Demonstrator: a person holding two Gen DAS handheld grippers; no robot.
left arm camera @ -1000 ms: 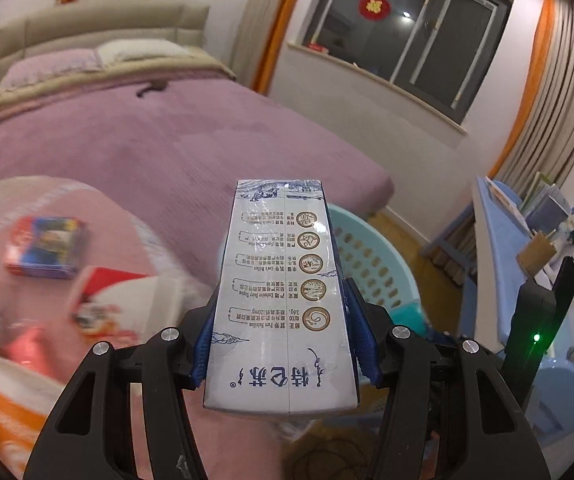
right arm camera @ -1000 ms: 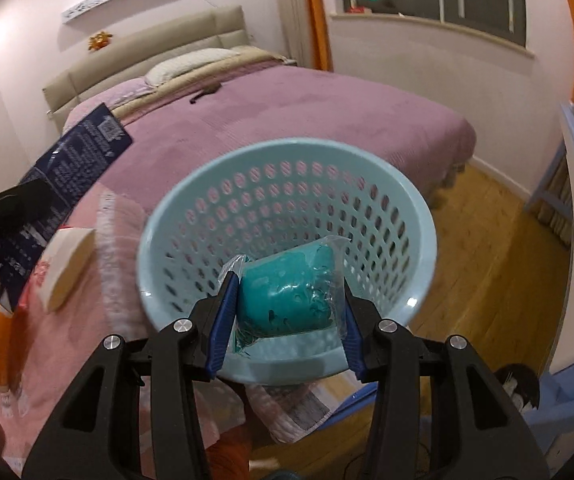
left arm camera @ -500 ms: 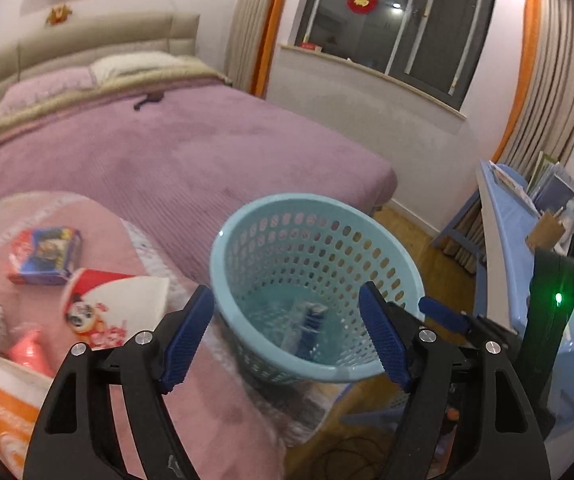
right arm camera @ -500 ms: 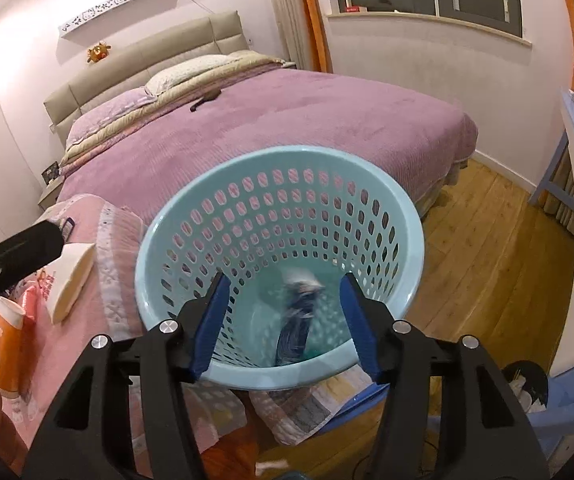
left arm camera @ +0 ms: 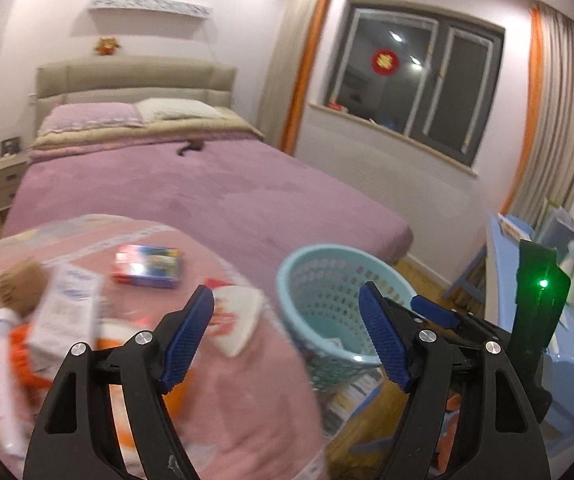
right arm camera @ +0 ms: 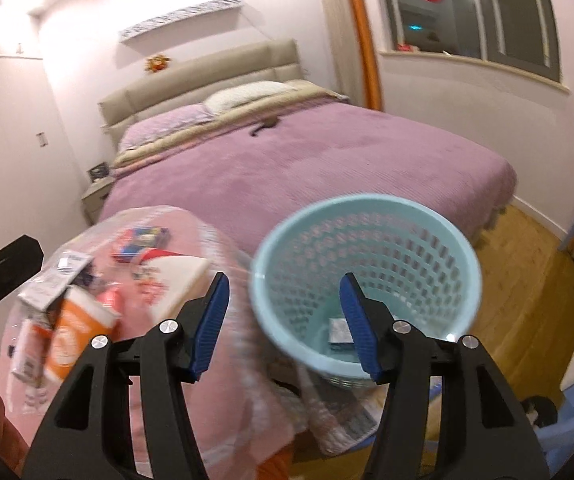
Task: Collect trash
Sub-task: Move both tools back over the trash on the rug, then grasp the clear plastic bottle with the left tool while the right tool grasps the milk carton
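A light blue perforated basket (left arm camera: 327, 300) (right arm camera: 407, 248) stands on the floor beside a table with a pink cloth (left arm camera: 247, 400) (right arm camera: 223, 400). A carton (right arm camera: 340, 332) lies at the basket's bottom. My left gripper (left arm camera: 285, 292) is open and empty, above the gap between table edge and basket. My right gripper (right arm camera: 283, 278) is also open and empty, just left of the basket's rim. On the table lie a red-and-white pack (left arm camera: 235, 316) (right arm camera: 175, 280), a colourful box (left arm camera: 147, 266) (right arm camera: 143, 240), a white carton (left arm camera: 67, 312) (right arm camera: 55, 280), an orange pack (right arm camera: 75, 328) and a white tube (left arm camera: 3, 360).
A wide bed with a purple cover (left arm camera: 207, 192) (right arm camera: 327, 160) fills the room behind the table and basket. A blue desk and chair (left arm camera: 503, 248) stand at the right, under the curtains. Wooden floor (right arm camera: 527, 264) shows around the basket. Both views are blurred by motion.
A second ago the left gripper held a milk carton and the right a teal bagged item over the basket. Both let go, the items dropped in, and both grippers rose and swung left.
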